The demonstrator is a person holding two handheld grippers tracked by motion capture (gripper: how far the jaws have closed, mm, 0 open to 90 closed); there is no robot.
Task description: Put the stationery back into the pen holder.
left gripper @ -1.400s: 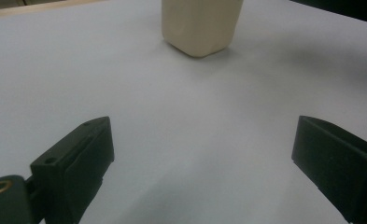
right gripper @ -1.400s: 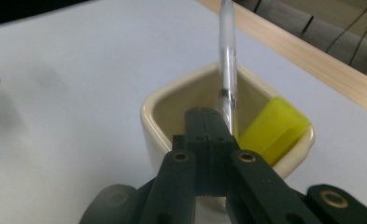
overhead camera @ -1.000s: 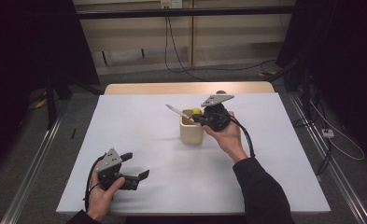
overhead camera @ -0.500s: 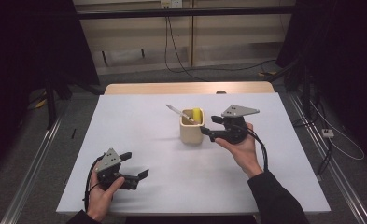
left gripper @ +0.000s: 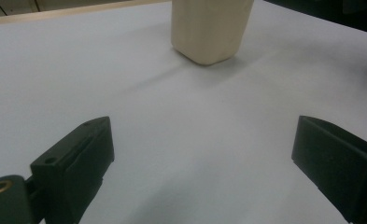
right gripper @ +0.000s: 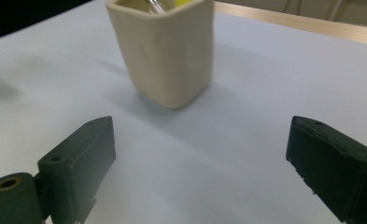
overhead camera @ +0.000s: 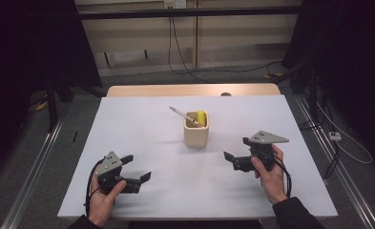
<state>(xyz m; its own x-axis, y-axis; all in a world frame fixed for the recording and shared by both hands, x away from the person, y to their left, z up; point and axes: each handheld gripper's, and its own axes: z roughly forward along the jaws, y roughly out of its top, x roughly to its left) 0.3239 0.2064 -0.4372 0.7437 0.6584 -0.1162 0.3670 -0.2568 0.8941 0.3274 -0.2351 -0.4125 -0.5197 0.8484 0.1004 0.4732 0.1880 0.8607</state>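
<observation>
The cream cup [overhead camera: 196,133] stood upright near the middle of the white table [overhead camera: 137,129], with a yellow item [overhead camera: 202,117] and a slim pen-like stick [overhead camera: 181,113] leaning out of its mouth; what exactly they were was hard to tell. The right gripper [overhead camera: 236,154] sat low at the cup's right, jaws spread wide and holding nothing, pointed toward the cup. The left gripper [overhead camera: 136,168] rested near the table's front left, well apart from the cup, its jaws likewise wide and empty.
</observation>
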